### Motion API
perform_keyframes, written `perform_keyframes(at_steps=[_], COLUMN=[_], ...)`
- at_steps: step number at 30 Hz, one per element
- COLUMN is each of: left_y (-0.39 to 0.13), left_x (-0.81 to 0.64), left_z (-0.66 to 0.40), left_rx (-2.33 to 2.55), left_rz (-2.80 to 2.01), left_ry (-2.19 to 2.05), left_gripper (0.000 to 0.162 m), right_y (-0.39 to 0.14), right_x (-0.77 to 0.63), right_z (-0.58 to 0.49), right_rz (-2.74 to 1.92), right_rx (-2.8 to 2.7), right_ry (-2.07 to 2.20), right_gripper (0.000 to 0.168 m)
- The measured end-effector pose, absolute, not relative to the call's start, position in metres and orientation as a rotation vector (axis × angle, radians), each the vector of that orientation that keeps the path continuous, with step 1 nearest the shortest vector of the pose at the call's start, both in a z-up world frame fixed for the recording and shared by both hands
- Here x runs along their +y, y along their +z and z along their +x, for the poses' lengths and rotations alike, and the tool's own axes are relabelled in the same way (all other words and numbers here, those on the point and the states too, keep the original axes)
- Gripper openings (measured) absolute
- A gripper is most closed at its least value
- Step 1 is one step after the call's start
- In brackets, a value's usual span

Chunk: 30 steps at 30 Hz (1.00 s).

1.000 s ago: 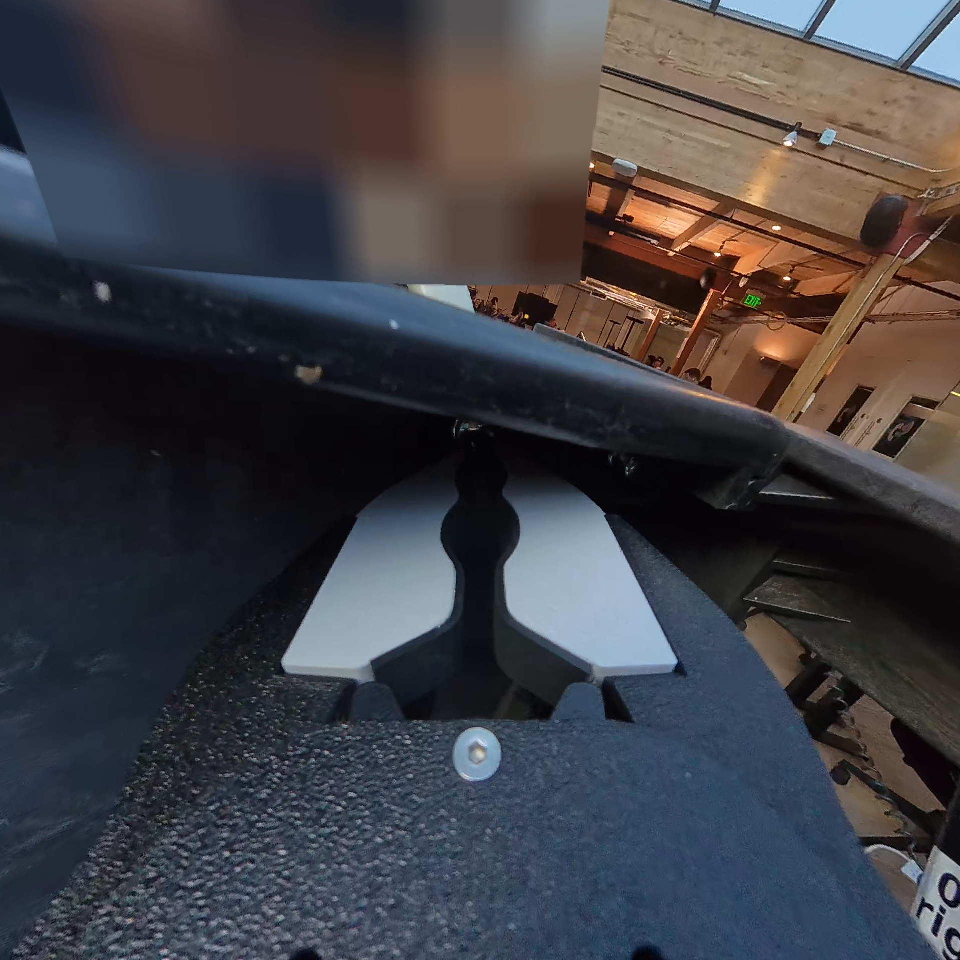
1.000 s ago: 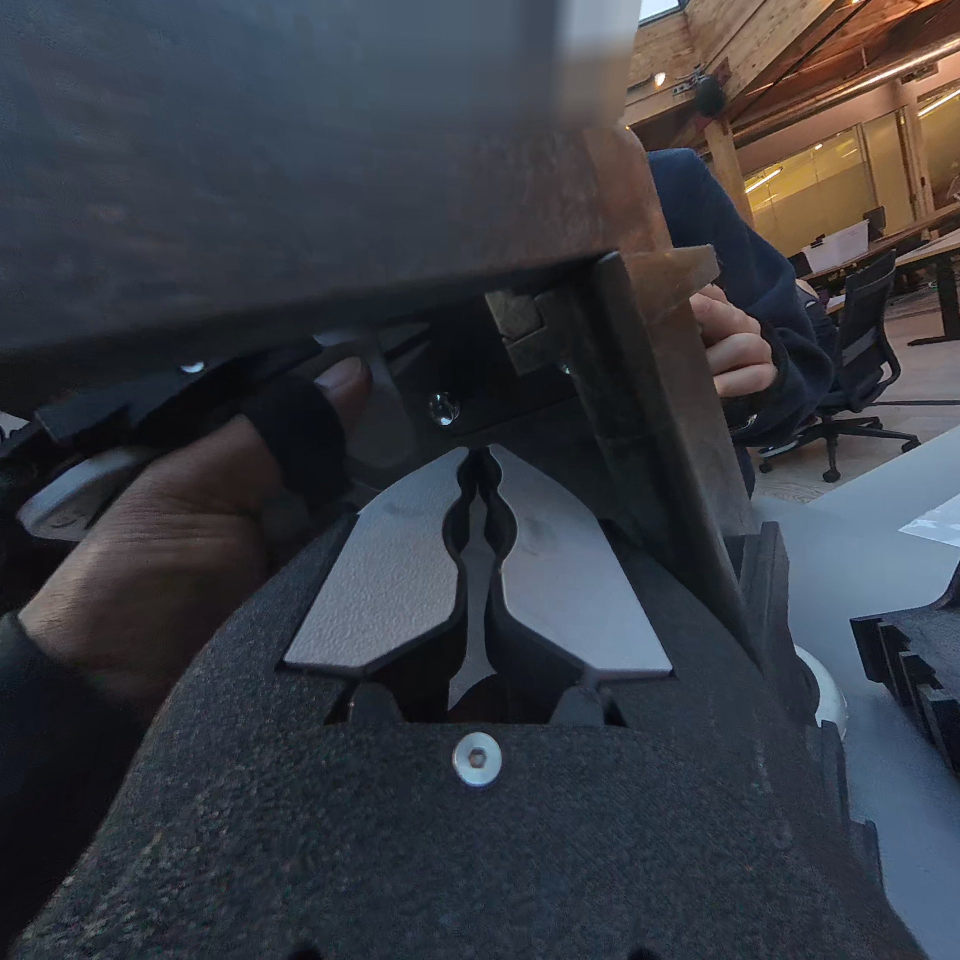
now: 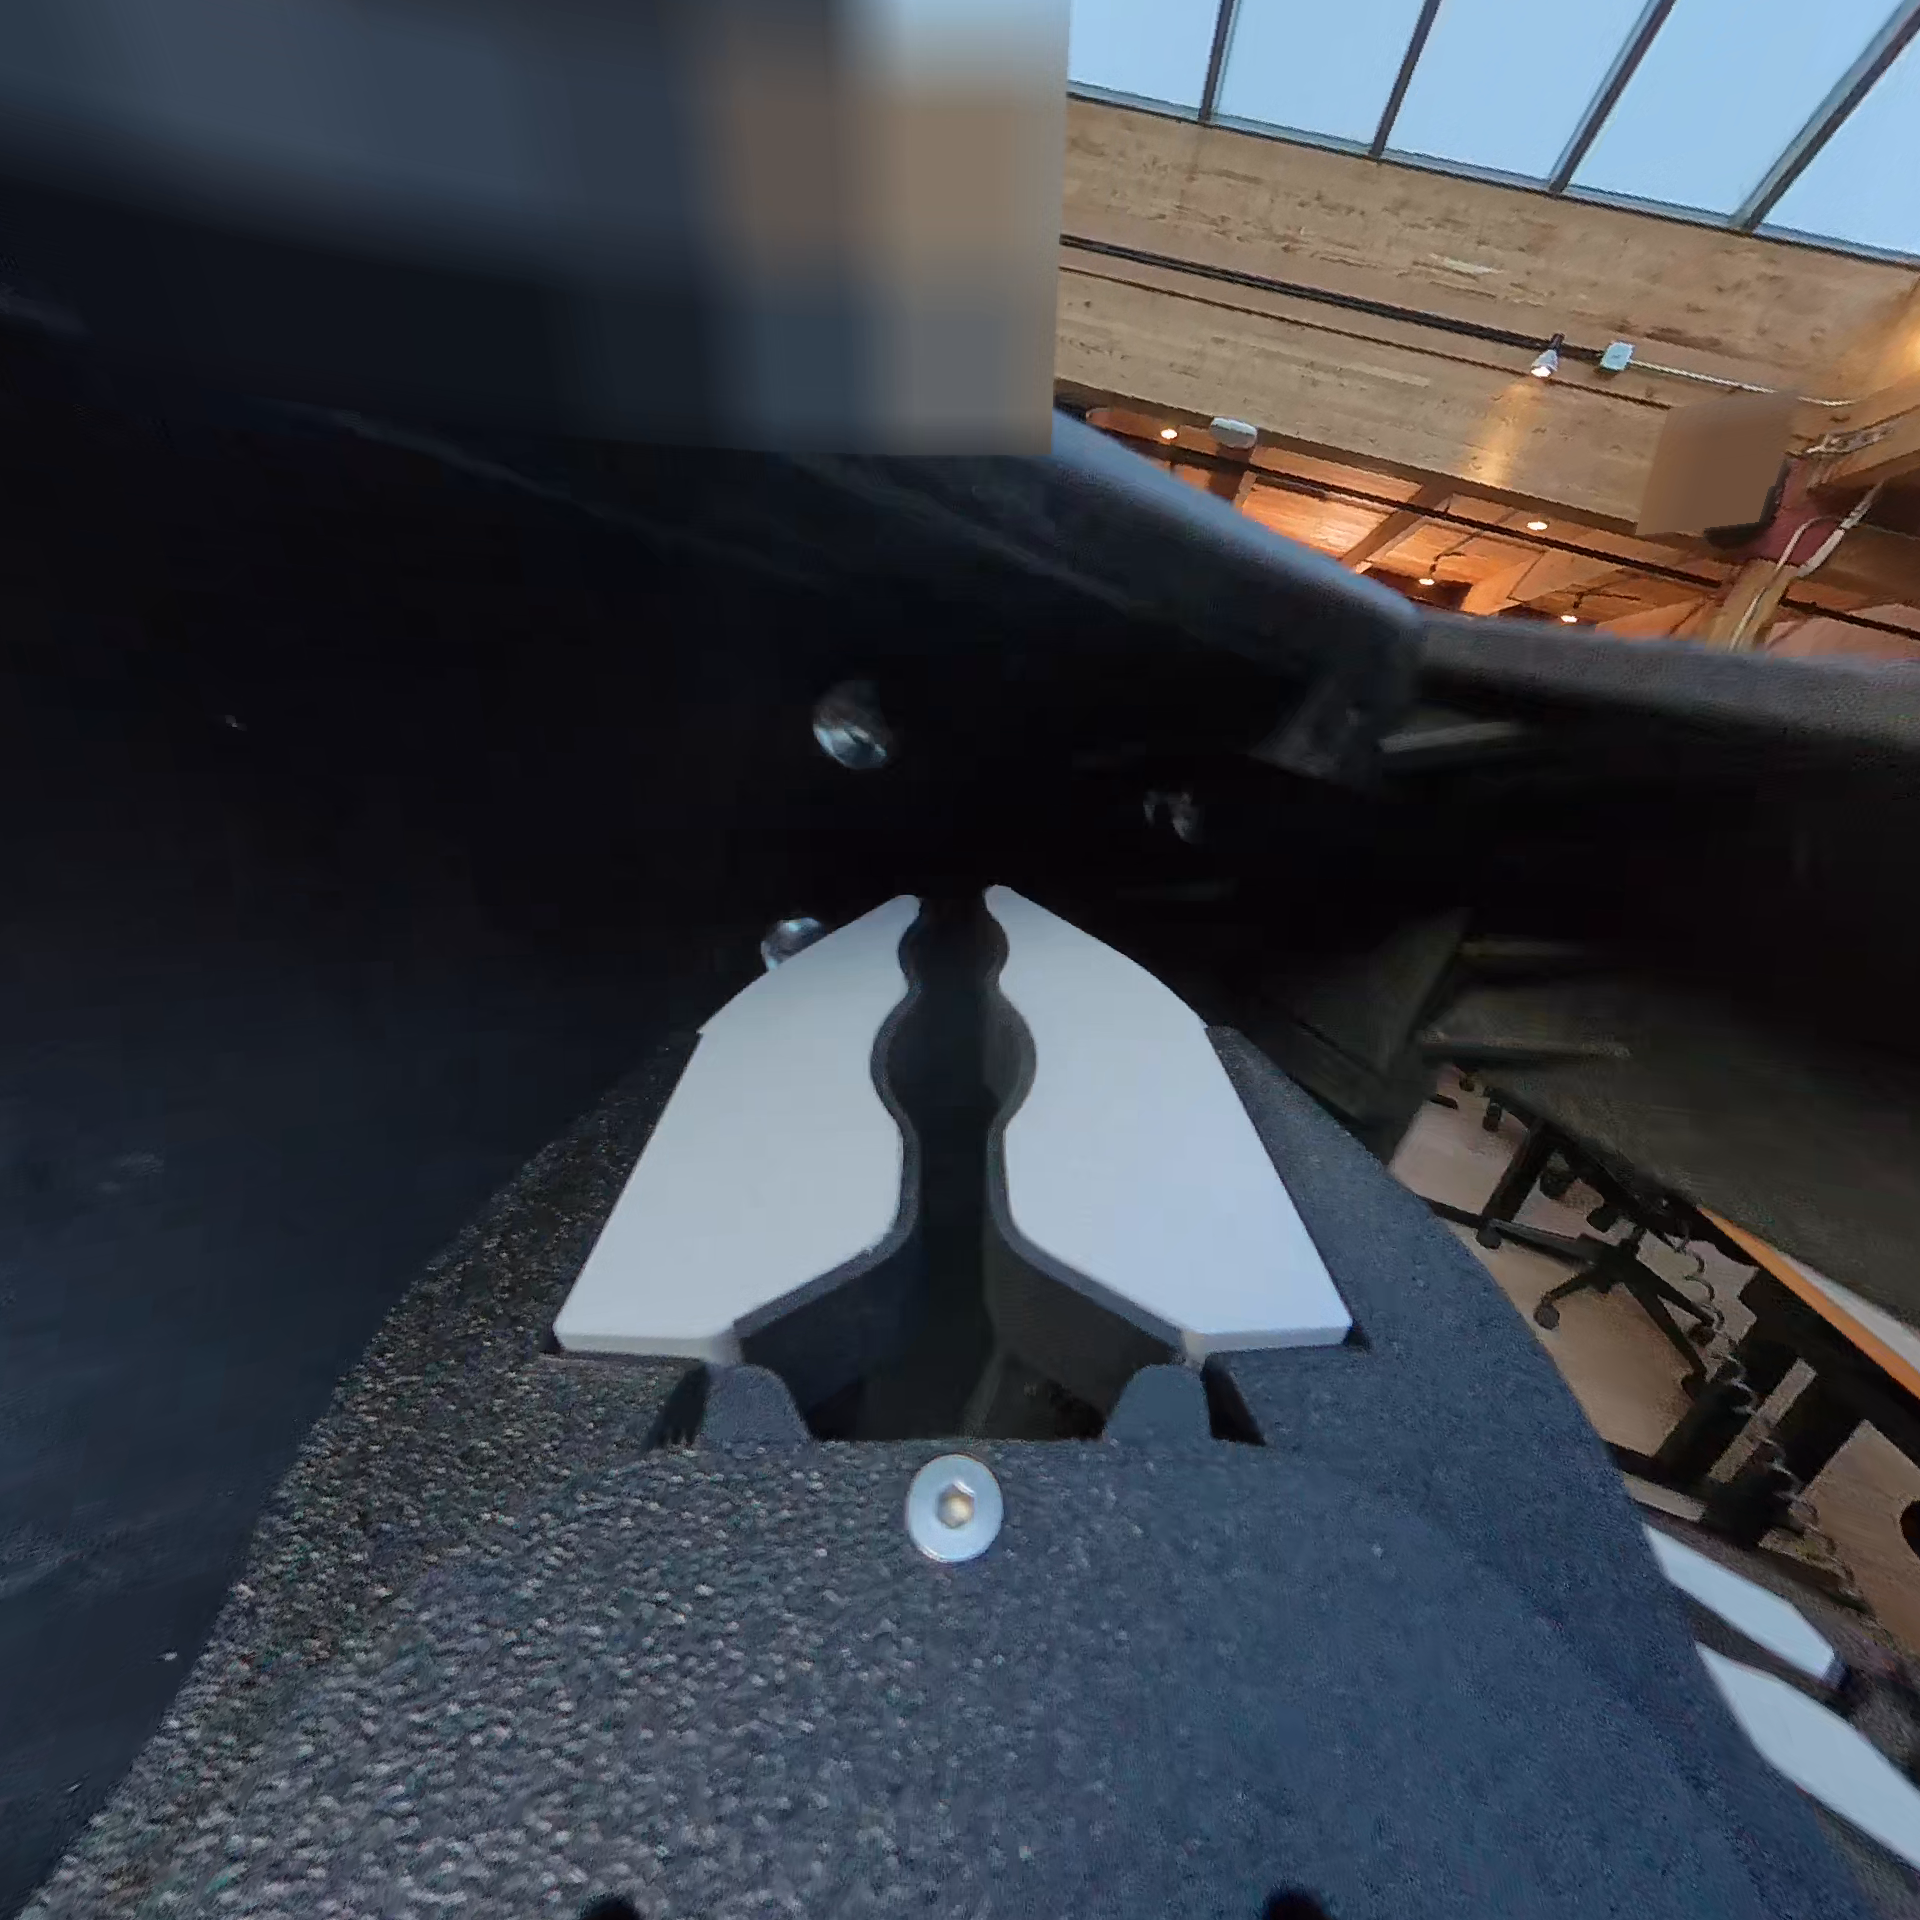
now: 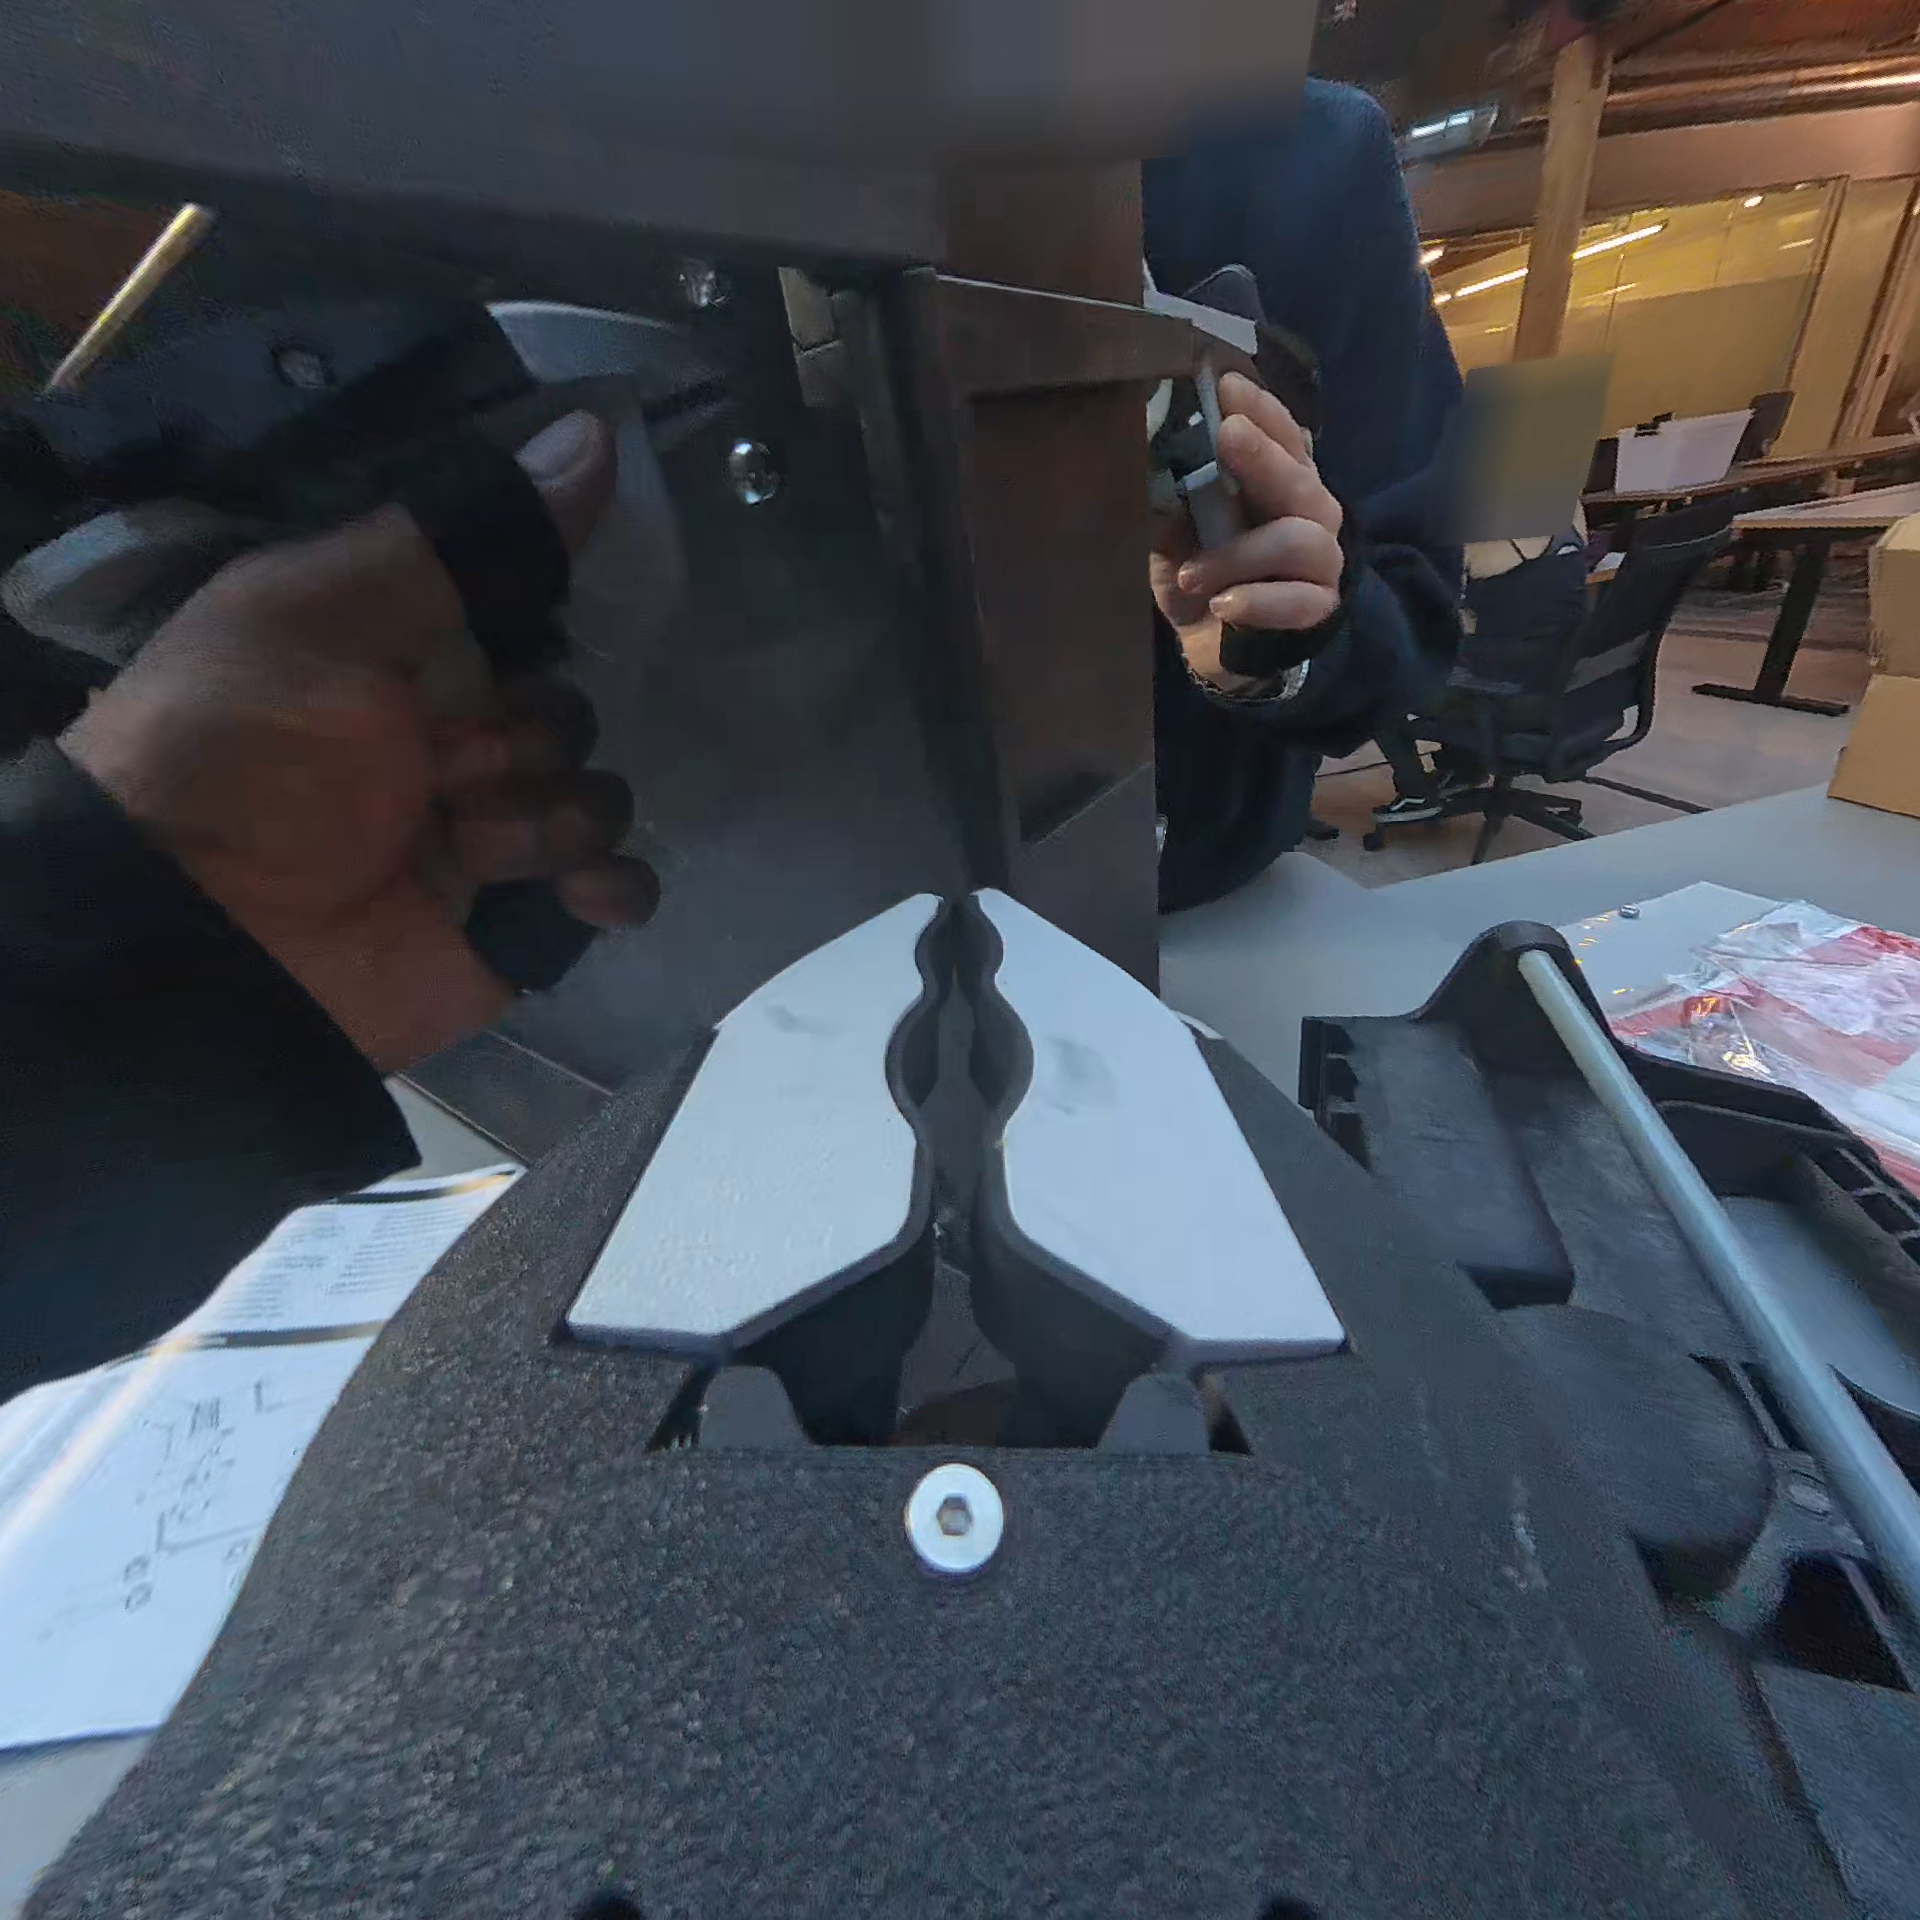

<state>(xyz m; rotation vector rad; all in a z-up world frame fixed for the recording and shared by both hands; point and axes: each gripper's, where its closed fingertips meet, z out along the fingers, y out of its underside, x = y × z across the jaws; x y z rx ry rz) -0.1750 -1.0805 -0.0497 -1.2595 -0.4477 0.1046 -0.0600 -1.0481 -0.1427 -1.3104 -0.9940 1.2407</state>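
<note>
Pointing up at a dark metal frame (image 4: 1039, 582), the right gripper (image 4: 958, 914) has its fingers almost shut on the frame's thin edge, maybe to steady it, while the left gripper (image 3: 954, 896), a little open, holds nothing under a dark panel (image 3: 416, 831).

Dark metal frame (image 4: 1039, 582) stands upright (bolted), right tool (image 4: 961, 906) at its edge.

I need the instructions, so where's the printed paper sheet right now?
In the right wrist view, the white printed paper sheet lies flat on the grey table at lower left, beside the right gripper.
</note>
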Motion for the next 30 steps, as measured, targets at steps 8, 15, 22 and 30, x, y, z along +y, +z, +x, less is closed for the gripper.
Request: perform_keyframes(at_steps=[8, 15, 22, 30], left_y=[-0.067, -0.066, -0.065, -0.064], left_x=[-1.037, -1.026, -1.028, -1.027], left_z=[-0.135, -0.139, -0.138, -0.138], left_rx=[-0.25, -0.225, -0.213, -0.209], left_rz=[-1.308, -1.27, -1.248, -1.249], left_ry=[0.02, 0.012, -0.033, -0.055], left_gripper=[0.004, 0.001, 0.002, 0.002], right_y=[-0.166, -0.177, -0.185, -0.168], right_x=[-1.06, -1.071, -1.075, -1.045], right_z=[-0.043, -0.048, -0.055, -0.063], right_rz=[-1.298, -1.29, -1.28, -1.206], right_rx=[-1.159, -1.222, -1.268, -1.291], right_ry=[1.211, 1.227, 1.216, 1.176], right_gripper=[0.003, 0.003, 0.003, 0.005])
